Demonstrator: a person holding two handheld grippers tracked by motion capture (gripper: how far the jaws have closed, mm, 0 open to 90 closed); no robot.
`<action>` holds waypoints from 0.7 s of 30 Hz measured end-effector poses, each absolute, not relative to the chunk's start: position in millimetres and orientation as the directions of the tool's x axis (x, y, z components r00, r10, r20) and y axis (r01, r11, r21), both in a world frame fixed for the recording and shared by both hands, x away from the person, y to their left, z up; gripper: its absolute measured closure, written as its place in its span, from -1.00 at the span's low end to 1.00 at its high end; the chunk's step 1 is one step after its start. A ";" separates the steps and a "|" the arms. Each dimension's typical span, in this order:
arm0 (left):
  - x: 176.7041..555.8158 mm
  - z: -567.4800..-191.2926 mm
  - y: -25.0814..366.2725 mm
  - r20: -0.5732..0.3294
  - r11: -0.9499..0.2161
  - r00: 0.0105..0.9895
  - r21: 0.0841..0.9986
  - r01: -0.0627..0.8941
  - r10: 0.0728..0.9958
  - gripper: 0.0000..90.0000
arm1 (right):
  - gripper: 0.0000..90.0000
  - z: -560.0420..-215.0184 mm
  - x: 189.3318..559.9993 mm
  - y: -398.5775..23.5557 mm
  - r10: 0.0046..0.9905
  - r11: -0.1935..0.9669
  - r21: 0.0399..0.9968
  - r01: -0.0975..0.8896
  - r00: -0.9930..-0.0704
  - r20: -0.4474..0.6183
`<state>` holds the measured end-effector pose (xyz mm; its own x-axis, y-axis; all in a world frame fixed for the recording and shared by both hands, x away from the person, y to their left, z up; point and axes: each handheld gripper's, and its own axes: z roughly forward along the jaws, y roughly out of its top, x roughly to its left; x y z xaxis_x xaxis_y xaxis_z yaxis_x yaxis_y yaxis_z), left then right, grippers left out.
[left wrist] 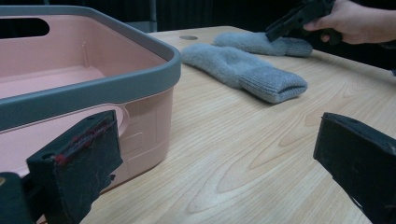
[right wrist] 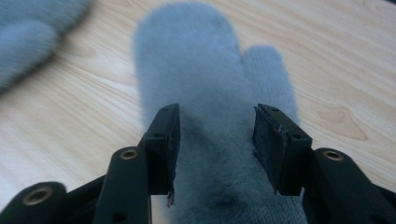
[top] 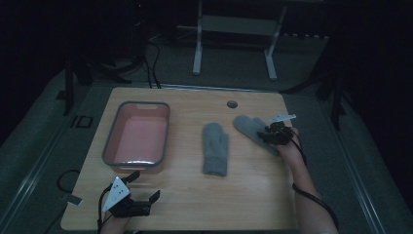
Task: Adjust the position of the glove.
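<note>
We see a grey mitten lying flat on the right part of the wooden surface. In the high view its long side runs on a slant. Its round fingertip end points up and to the left, toward the small round hole in the surface. Its cuff end points down and to the right, toward the person's right hand. In the right tool view the thumb sticks out on the right side of the mitten.

A second grey mitten lies just beside it, nearer the middle of the surface. That one points away from the person, with its cuff toward the person. A pink tub with a grey rim sits on the left part of the surface.

The room is dark. Beyond the surface we see a grey floor, some black cables and the white legs of a stand.

The right tool is at the cuff end of the first mitten. In the right tool view its two black jaws stand on either side of the mitten's narrow part, half open, with the mitten between them. We cannot tell whether the pads press on the wool.

The left tool rests at the near left edge of the surface, close to the tub. Its jaws are wide apart with nothing in them.
</note>
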<state>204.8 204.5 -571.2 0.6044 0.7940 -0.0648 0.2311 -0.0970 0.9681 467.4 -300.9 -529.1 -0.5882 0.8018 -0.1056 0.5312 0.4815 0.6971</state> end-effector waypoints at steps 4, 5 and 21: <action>204.4 -571.4 203.5 -0.058 -0.105 0.607 0.968 0.229 0.793 -0.97 | 0.16 -542.7 471.9 -299.5 0.794 0.510 0.665 0.545 -0.596 -0.121; 204.3 -571.4 203.4 -0.057 -0.105 0.608 0.968 0.229 0.792 -0.97 | 0.23 -544.0 472.2 -299.6 0.796 0.502 0.670 0.547 -0.596 -0.109; 203.5 -570.0 204.1 -0.061 -0.093 0.605 0.971 0.219 0.794 -0.97 | 0.83 -518.8 437.1 -293.2 0.948 0.198 0.746 0.635 -0.317 0.019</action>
